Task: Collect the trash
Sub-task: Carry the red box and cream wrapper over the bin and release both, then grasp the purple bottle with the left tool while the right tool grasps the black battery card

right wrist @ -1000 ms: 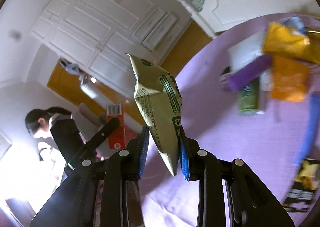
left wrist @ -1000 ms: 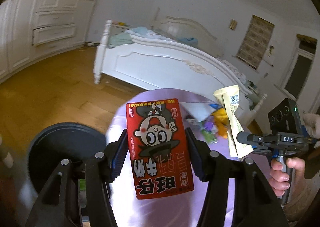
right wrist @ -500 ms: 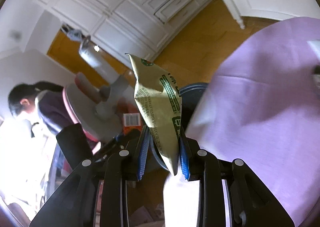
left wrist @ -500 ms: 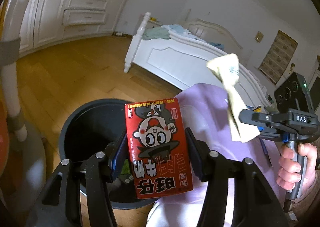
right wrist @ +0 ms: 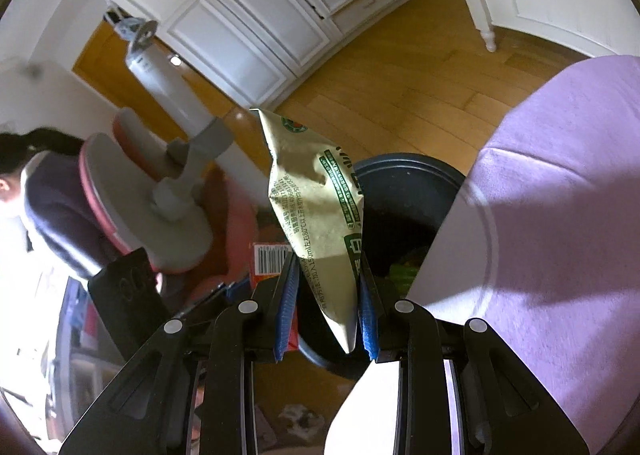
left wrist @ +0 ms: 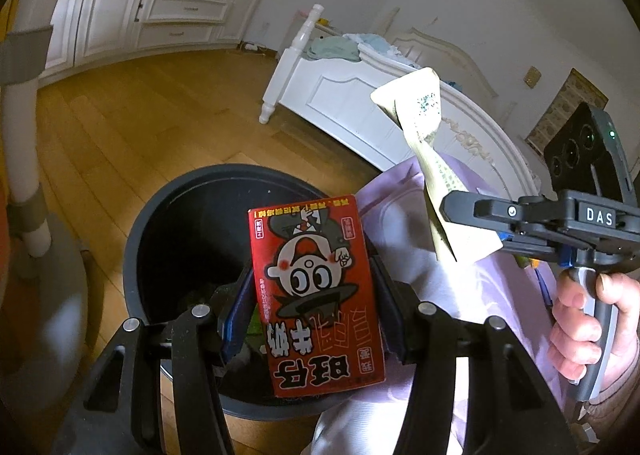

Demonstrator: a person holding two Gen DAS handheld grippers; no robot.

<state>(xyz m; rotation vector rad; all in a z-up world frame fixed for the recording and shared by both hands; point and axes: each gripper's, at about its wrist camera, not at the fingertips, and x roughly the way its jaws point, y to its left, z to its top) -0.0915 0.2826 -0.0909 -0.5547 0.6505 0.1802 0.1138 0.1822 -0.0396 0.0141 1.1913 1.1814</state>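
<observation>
Both views are swinging away from the littered purple surface (right wrist: 560, 195) and onto the dark trash bin (left wrist: 192, 191), which is now filling the middle of the left view where a second ago only its edge was showing. Left tongs (left wrist: 316, 319) are pinching a red milk carton (left wrist: 316, 295), printed with a cartoon face and held above the bin's near rim. Right tongs (right wrist: 326, 295) are pinching a crumpled beige sachet (right wrist: 316, 215) with green print, held near the bin's rim beside the surface's edge.

Judging by this, the carrying part is looking nearly finished: both pieces are sitting close to the opening, and something green is already lying in the bin. Releasing them is not yet done, and whatever litter is waiting on the surface is out of sight.
</observation>
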